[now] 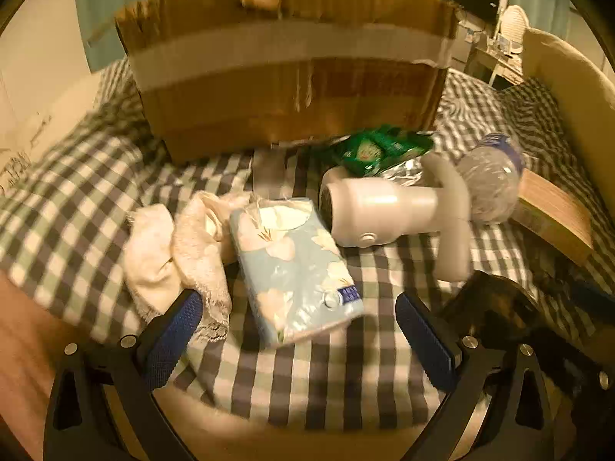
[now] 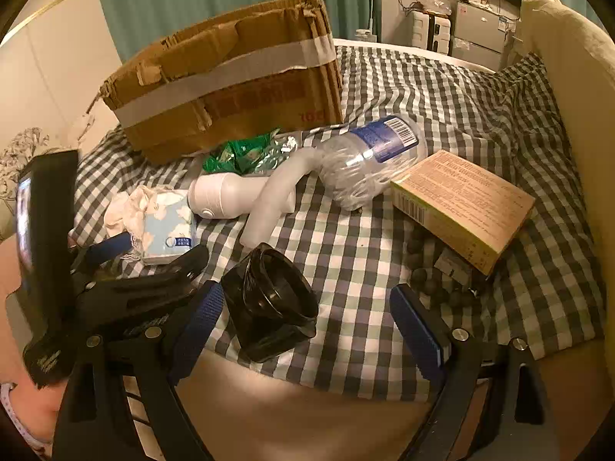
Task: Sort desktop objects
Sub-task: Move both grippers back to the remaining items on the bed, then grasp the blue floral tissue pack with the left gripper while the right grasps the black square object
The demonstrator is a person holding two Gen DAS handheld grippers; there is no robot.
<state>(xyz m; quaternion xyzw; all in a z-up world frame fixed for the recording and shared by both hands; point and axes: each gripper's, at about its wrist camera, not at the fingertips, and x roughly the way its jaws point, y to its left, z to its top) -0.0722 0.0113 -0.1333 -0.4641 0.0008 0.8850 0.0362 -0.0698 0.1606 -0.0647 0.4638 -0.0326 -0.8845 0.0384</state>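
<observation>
Sorting looks barely begun: both claws are spread and hold nothing. The tissue pack [image 1: 296,269] lies between the left claw [image 1: 298,330] fingers, the black jar [image 2: 269,303] between the right claw [image 2: 305,330] fingers; the cardboard box [image 2: 226,80] stands beyond

A: Any text u can actually read?

B: Barely. Cardboard box [image 2: 230,88], upper left-centre of the right wrist view: red print on its side, only digits approx "10" at the lower right corner legible, rest smeared.

A: Bottle?

B: Clear plastic bottle [image 2: 369,161], centre: blue label w/ a barcode, no digits readable.

A: Flat box on the right?

B: Tan carton [image 2: 465,207]: dense print on top, barcode on its left edge, too small to read.

A: Tissue pack?

B: Tissue pack [image 1: 296,265], centre of the left wrist view: small blue tag w/ white characters, blurred. Green packet [image 1: 380,150]: print unreadable too.
</observation>
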